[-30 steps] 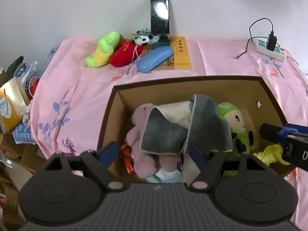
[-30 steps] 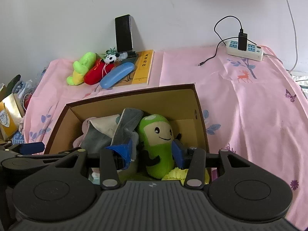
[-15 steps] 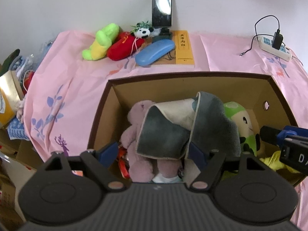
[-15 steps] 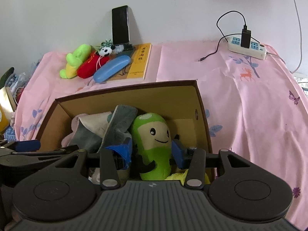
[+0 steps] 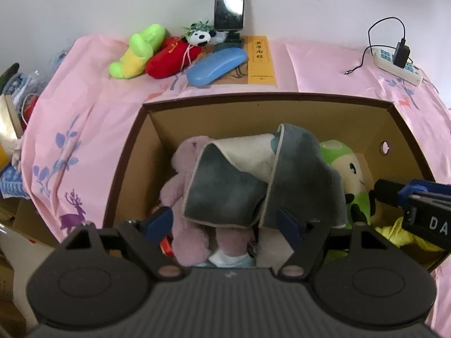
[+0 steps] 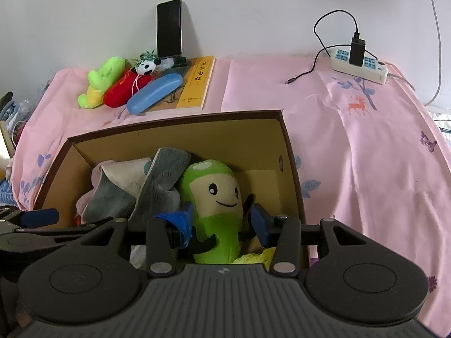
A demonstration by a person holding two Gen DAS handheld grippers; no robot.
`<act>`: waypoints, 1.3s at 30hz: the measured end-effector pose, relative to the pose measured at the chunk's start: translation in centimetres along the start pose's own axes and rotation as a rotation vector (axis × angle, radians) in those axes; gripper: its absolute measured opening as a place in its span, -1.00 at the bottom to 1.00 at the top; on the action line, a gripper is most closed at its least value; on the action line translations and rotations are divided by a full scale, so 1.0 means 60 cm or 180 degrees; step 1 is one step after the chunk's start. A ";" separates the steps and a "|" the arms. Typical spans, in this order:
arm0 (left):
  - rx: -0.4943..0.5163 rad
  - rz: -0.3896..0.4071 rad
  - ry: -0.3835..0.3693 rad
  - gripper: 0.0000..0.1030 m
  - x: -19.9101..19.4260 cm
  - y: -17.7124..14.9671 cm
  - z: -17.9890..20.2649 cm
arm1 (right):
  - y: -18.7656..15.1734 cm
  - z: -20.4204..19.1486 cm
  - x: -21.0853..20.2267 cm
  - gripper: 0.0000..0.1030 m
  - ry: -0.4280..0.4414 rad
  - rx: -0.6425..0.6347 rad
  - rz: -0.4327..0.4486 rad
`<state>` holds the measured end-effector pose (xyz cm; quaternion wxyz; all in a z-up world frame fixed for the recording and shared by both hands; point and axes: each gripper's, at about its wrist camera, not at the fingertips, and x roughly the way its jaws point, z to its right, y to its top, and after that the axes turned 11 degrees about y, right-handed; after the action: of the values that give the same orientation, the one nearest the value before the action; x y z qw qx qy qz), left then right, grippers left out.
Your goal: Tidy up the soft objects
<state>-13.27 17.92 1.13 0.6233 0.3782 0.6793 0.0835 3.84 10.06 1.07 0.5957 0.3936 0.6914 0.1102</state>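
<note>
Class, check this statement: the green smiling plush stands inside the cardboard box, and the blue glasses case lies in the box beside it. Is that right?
One detail is wrong. The green smiling plush does stand inside the cardboard box, but the blue glasses case lies outside it, on the pink cloth by the yellow book. The right wrist view shows this.

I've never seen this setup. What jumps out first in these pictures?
A brown cardboard box on the pink cloth, stuffed with soft things: a smiling green plush sits between the right tongs, a grey towel lies beside it. Bright toys and a propped-up phone line the wall behind.
</note>
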 end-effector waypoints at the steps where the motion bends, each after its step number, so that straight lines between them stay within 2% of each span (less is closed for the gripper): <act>1: -0.0009 0.0013 0.0015 0.46 -0.001 -0.001 0.000 | 0.000 0.000 0.001 -0.43 0.0002 -0.0003 -0.0003; 13: 0.0070 0.0033 0.0114 0.46 0.007 -0.009 0.006 | -0.006 -0.001 0.006 -0.43 0.0048 -0.0029 -0.0031; 27: 0.0041 0.0067 0.0016 0.46 0.006 -0.006 0.004 | -0.011 -0.006 0.008 -0.43 0.0061 -0.0026 -0.0035; 33: 0.0027 0.0218 0.0037 0.45 -0.002 -0.005 0.005 | -0.011 -0.004 0.009 -0.43 0.0074 -0.0011 -0.0026; 39: -0.0014 0.0248 0.0049 0.46 -0.004 -0.002 0.002 | -0.010 -0.002 0.009 -0.43 0.0085 -0.0011 -0.0013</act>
<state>-13.22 17.64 1.19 0.6152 0.4024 0.6686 0.1121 3.47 10.07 0.32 0.5873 0.3897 0.6999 0.1153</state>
